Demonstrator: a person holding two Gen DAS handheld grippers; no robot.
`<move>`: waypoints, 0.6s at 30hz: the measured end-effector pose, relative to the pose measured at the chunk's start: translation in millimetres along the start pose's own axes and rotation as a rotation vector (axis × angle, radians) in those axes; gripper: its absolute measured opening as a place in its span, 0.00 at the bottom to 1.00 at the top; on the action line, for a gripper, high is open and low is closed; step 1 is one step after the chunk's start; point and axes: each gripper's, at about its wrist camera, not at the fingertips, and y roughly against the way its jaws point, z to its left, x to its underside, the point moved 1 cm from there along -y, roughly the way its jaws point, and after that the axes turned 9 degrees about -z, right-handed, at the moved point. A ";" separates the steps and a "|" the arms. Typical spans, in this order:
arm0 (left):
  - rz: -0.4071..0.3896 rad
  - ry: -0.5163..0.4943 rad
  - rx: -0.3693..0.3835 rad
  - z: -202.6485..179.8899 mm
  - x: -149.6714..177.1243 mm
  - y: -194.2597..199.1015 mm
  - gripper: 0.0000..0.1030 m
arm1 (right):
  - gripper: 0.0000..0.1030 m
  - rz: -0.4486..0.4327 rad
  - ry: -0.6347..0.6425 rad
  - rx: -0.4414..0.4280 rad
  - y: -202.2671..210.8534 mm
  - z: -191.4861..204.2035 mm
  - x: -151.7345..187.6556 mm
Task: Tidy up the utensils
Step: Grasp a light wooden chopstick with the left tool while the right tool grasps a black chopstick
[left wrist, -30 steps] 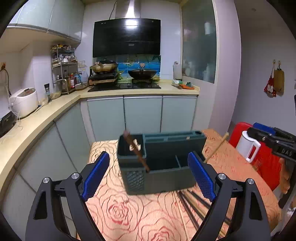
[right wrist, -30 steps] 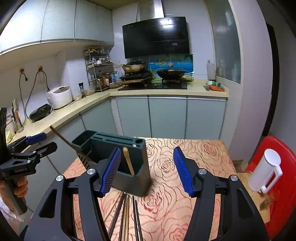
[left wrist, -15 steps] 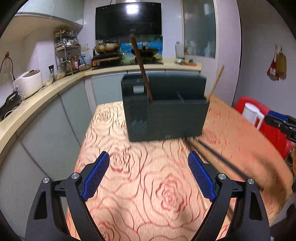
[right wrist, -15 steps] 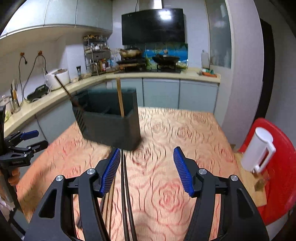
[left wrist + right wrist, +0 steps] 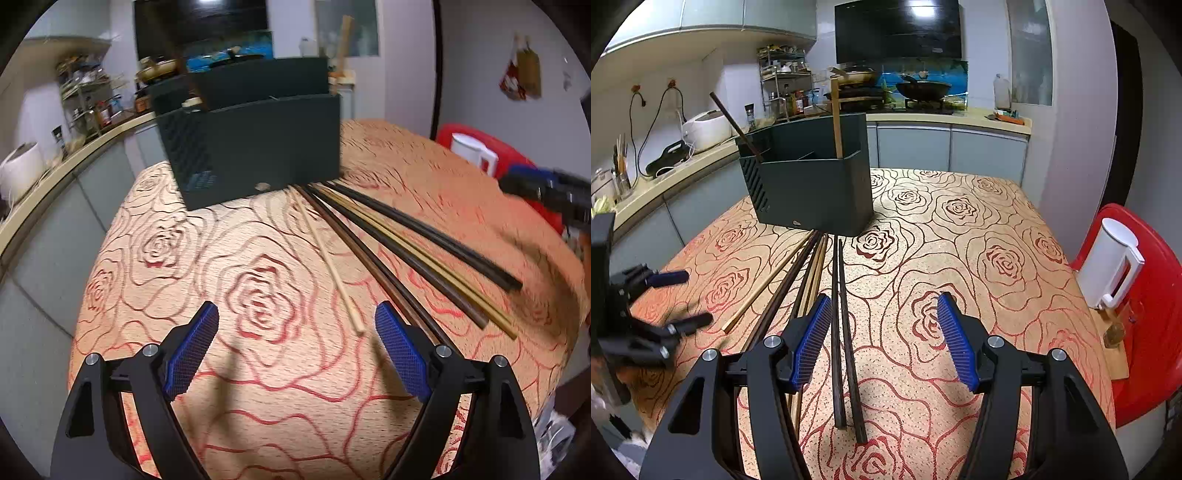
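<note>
Being held spread and empty over the rose-patterned tablecloth (image 5: pixel 960 229), both the left gripper (image 5: pixel 297 350) and right gripper (image 5: pixel 882 336) are being pointed at loose chopsticks (image 5: pixel 846 332) (holder (image 5: pixel 812 192) beyond)

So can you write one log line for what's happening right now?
left tongs: open, empty | right tongs: open, empty, over dark chopsticks | chopsticks on table | holder: two sticks inside

a white plastic jug with a handle (image 5: pixel 1108 264) stands on a red plastic stool (image 5: pixel 1145 314) beside the rose-patterned worktop (image 5: pixel 979 240). a white rice cooker (image 5: pixel 705 129), a metal spice rack (image 5: pixel 783 90) and a black wok (image 5: pixel 923 88) sit along the far kitchen counter.
</note>
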 end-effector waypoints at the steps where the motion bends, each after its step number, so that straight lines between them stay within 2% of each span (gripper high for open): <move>1: 0.004 -0.006 0.006 -4.3 1.2 -1.4 0.81 | 0.56 -0.001 -0.003 0.002 0.4 -1.0 -0.1; 4: 0.023 -0.003 0.026 -11.6 2.6 -6.3 0.80 | 0.56 0.003 -0.004 0.001 0.1 -2.1 0.7; 8: 0.081 -0.023 0.012 -16.7 4.8 -19.6 0.57 | 0.56 0.013 0.000 0.003 -0.8 -3.2 3.5; 12: 0.087 0.008 0.033 -15.9 2.2 -23.0 0.44 | 0.56 0.013 -0.005 0.003 -0.1 -5.4 3.4; 14: 0.085 0.010 0.045 -17.7 1.8 -23.2 0.32 | 0.56 0.017 -0.011 0.001 -0.6 -6.6 3.4; 18: 0.086 -0.003 0.064 -20.9 2.1 -20.7 0.15 | 0.56 0.028 -0.020 -0.006 -0.5 -9.2 8.1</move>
